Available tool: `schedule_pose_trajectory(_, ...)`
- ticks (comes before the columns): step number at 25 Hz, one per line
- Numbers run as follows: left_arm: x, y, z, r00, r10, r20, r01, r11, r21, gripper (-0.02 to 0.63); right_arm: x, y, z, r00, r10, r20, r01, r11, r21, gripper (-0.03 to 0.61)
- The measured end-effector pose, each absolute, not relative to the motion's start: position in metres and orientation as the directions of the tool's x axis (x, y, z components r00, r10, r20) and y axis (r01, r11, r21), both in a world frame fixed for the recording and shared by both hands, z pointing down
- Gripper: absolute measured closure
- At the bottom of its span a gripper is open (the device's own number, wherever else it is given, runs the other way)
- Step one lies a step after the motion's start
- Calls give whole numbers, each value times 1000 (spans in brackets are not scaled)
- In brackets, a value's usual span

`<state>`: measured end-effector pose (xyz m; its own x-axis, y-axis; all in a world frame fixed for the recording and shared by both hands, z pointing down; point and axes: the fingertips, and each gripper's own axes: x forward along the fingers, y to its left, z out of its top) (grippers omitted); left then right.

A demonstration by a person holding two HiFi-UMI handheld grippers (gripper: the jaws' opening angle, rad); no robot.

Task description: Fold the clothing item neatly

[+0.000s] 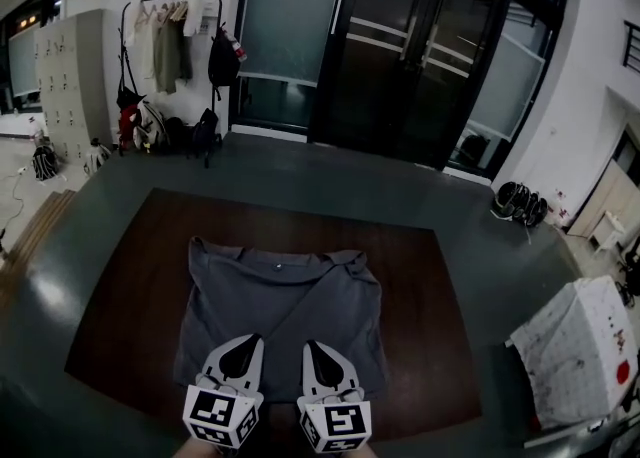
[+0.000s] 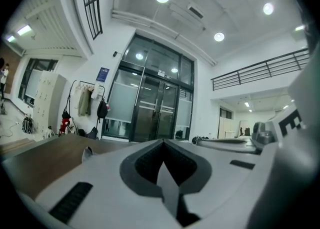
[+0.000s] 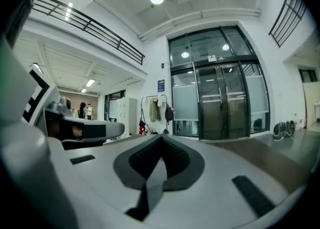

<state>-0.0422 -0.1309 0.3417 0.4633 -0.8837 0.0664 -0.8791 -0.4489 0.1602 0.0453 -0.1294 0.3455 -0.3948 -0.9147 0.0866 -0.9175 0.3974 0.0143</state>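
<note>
A grey short-sleeved shirt [image 1: 285, 306] lies spread on the dark brown table [image 1: 420, 326], collar at the far side. My two grippers sit side by side at its near hem. The left gripper [image 1: 256, 339] is shut, and in the left gripper view a thin fold of grey cloth [image 2: 167, 185] runs out from between the closed jaws of the left gripper [image 2: 163, 144]. My right gripper [image 1: 309, 345] is shut the same way, and in the right gripper view a strip of grey cloth [image 3: 155, 183] is pinched in the right gripper [image 3: 162, 139]. Both point level toward the doors.
Beyond the table stand dark glass doors [image 1: 420, 56]. A coat rack [image 1: 170, 46] with clothes and bags is at the back left, next to lockers [image 1: 70, 86]. Shoes [image 1: 520, 204] lie on the floor at right. A white stained cloth-covered stand [image 1: 580, 351] is near the table's right corner.
</note>
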Motion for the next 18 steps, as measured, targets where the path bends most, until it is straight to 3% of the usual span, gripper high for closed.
schedule_pose_trajectory(18, 41, 32, 351, 425, -902, 81, -900, -411, 146, 604, 125, 34, 348, -453, -888, 78, -891, 454, 2, 591)
